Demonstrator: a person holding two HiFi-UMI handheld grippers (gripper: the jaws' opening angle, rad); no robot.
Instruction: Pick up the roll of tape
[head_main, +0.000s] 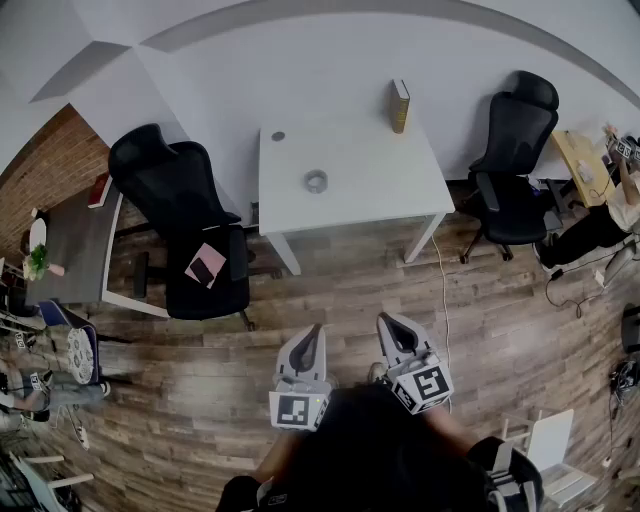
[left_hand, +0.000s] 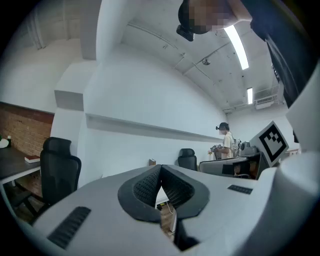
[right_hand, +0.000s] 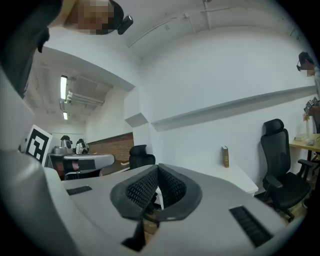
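The roll of tape, a small grey ring, lies near the middle of the white table far ahead in the head view. My left gripper and right gripper hover side by side over the wooden floor, well short of the table, both pointing level toward it. In the left gripper view its black ribbed pads meet at the tips with nothing between them. In the right gripper view the pads also touch, empty. The tape is hidden behind the jaws in both gripper views.
A brown book stands upright at the table's back edge. Black office chairs sit left and right of the table. A cable trails over the floor by the table's right leg. A person sits at a far-right desk.
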